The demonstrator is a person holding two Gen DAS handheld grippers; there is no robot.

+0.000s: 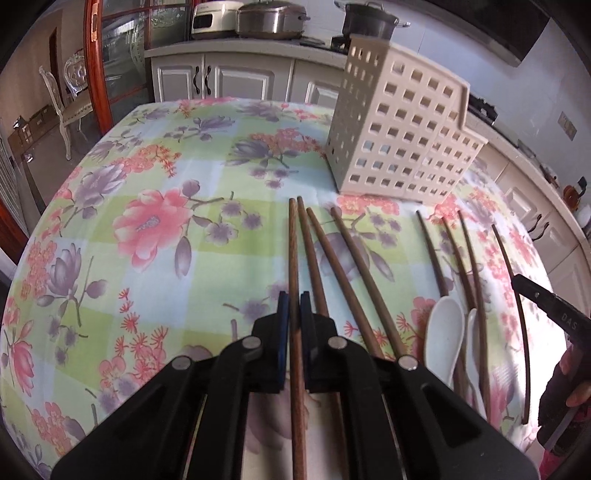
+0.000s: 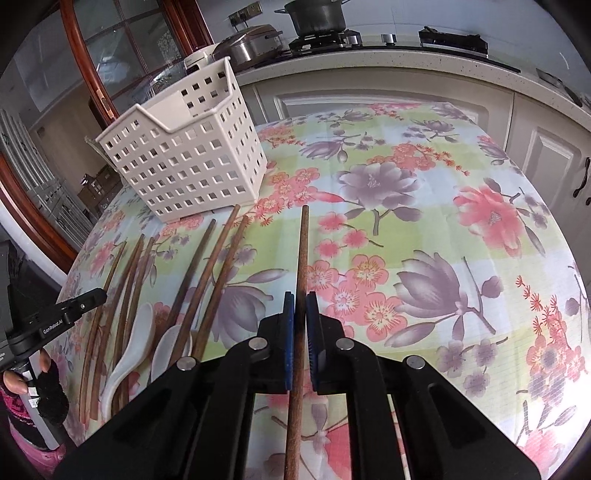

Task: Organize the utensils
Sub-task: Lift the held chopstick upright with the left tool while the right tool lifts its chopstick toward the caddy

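My left gripper [image 1: 293,301] is shut on a brown wooden chopstick [image 1: 293,251] that points forward toward the cream perforated utensil basket [image 1: 399,144]. My right gripper [image 2: 300,302] is shut on another wooden chopstick [image 2: 303,251]. Several more chopsticks [image 1: 343,266] lie side by side on the floral tablecloth [image 1: 147,221], and two white spoons [image 1: 443,332] lie among thin dark sticks [image 1: 476,266]. In the right wrist view the basket [image 2: 184,155] stands at the far left, with chopsticks [image 2: 207,273] and spoons [image 2: 136,339] in front of it.
The other gripper's black body shows at the right edge [image 1: 554,310] and at the left edge [image 2: 55,317]. Kitchen cabinets [image 1: 229,77] and a counter with pots [image 2: 317,18] stand beyond the table. A chair [image 1: 62,99] stands at far left.
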